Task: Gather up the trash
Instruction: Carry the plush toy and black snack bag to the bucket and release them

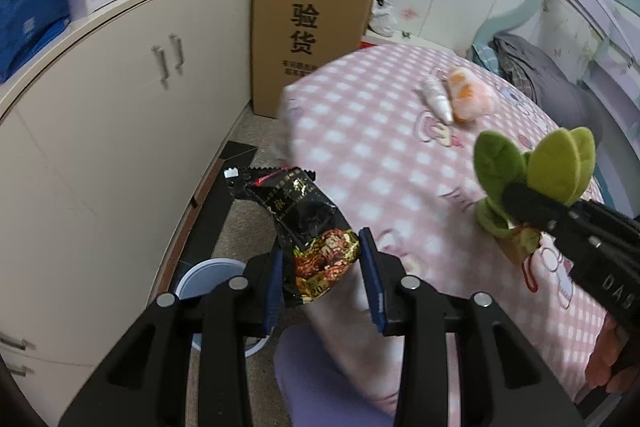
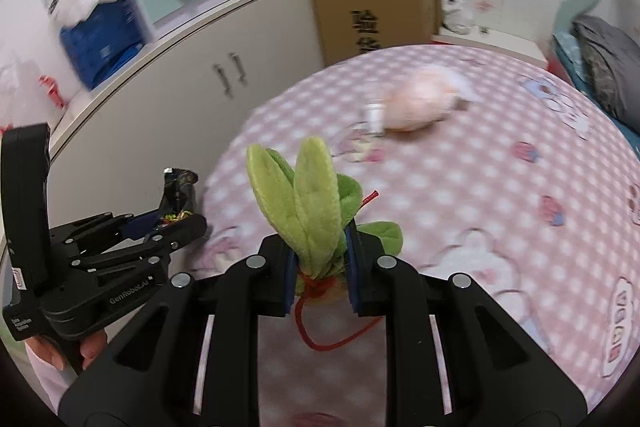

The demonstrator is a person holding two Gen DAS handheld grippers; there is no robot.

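Crinkly black foil snack wrapper [image 1: 310,227]: light, limp, slippery, pinched at its lower end in left gripper [image 1: 324,283] jaws, above white round bin [image 1: 200,277]; right gripper [image 2: 320,273] jaws clenched on soft green plush sprout toy [image 2: 304,203].

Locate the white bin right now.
Left wrist view, bottom left: the white bin stands on the floor between cabinet and bed, below the left gripper.

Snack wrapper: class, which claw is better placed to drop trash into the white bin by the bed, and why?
Left. The left claw already grips the snack wrapper, with the white bin just below it. The right claw holds a green plush toy above the bed.
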